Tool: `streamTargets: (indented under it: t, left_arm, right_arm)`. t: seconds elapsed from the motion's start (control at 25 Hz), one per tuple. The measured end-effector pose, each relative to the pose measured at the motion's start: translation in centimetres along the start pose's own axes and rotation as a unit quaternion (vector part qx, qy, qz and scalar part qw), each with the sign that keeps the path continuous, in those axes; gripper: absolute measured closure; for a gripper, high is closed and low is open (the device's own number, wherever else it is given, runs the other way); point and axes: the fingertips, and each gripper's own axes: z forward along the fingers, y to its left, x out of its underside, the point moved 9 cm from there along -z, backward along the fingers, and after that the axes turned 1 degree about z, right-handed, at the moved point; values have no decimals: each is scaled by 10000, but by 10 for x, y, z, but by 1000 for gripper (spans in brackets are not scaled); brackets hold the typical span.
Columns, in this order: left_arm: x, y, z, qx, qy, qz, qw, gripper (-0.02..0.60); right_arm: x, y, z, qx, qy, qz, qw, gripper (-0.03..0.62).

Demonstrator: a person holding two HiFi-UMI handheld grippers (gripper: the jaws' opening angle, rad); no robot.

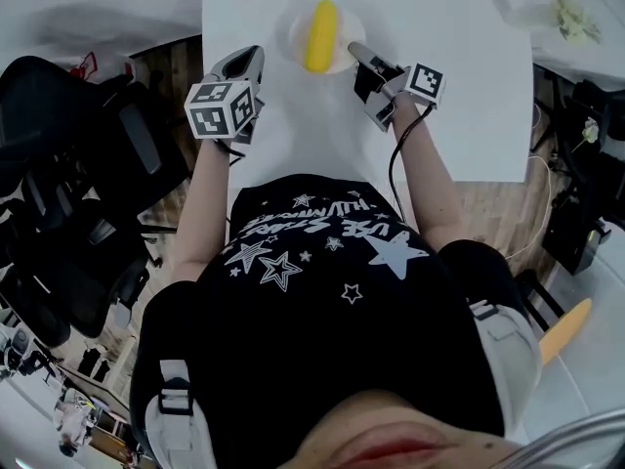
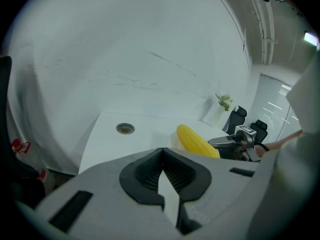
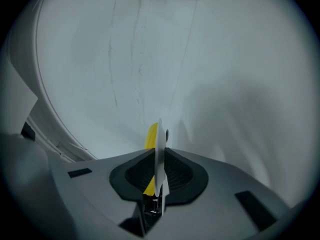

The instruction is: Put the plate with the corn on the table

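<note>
The right gripper point(image 1: 357, 54) pinches the plate point(image 1: 292, 39) rim at 3 o'clock, probably so the corn point(image 1: 319, 35) rides level above the bench point(image 1: 449, 96). The left gripper point(image 1: 244, 63), closed and empty, hangs at 9 o'clock.

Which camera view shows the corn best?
The head view: the whole corn lies on the plate, seen from above. The left gripper view shows part of it; the right gripper view only a yellow sliver behind the plate's rim.
</note>
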Motion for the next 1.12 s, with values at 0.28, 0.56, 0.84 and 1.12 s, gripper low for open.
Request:
streamTargets:
  t: [0.28, 0.56, 0.84, 1.12]
  left_arm:
    - [1, 3, 23, -54, 133, -104, 9998, 575]
    - [2, 6, 34, -34, 266, -84, 9996, 575]
    - [3, 14, 36, -25, 291, -158, 9994, 575]
    - [5, 14, 40, -9, 271, -245, 9993, 575]
  right_arm:
    - [-13, -16, 11, 117, 190, -70, 9997, 553]
    - [-21, -21, 23, 182, 275, 115, 9994, 556]
    - [-22, -18, 31, 493, 320, 222, 9980, 554]
    - [-22, -14, 30, 1039, 251, 111, 9942, 569]
